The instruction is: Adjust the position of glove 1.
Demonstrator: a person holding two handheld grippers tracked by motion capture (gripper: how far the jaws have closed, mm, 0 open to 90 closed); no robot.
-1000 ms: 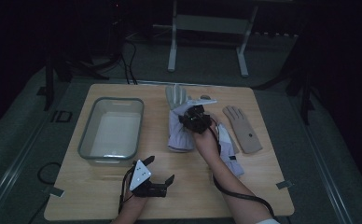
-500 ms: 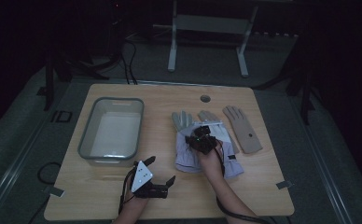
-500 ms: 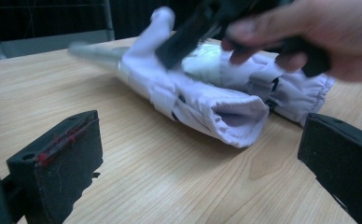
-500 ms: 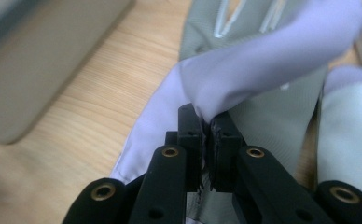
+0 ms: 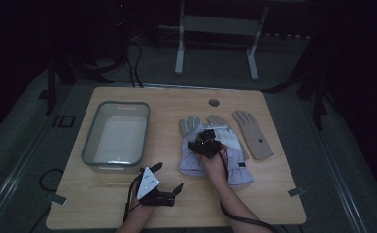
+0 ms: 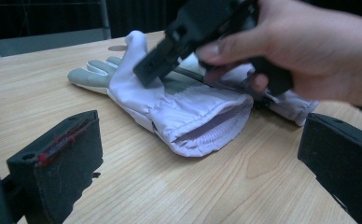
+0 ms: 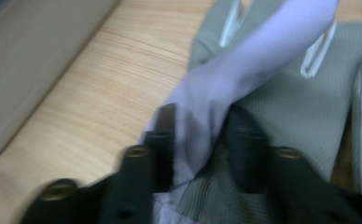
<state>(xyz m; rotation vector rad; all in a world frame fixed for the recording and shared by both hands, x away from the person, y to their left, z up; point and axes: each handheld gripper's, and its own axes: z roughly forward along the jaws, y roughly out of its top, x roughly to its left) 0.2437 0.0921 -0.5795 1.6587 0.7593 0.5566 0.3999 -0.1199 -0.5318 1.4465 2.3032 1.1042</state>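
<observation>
A white glove with a grey palm [image 5: 192, 160] lies mid-table over a second one [image 5: 236, 170], fingers pointing away. My right gripper [image 5: 197, 145] rests on top of it, shut on a fold of the white fabric [image 7: 195, 126]; the grey palm side [image 7: 291, 102] shows beside the jaws. In the left gripper view the glove's open cuff [image 6: 202, 126] faces me, with the hand holding the right gripper [image 6: 158, 67] above it. My left gripper [image 5: 169, 177] hovers near the table's front edge, open, with nothing in it [image 6: 198, 158].
A clear plastic bin [image 5: 90, 148] stands at the left of the table. A tan glove [image 5: 252, 133] lies flat to the right of the white ones. A round hole [image 5: 214, 103] is at the table's far edge.
My right gripper has drawn the white glove back from the far side toward the person and laid it lower. The left gripper has stayed in place.
</observation>
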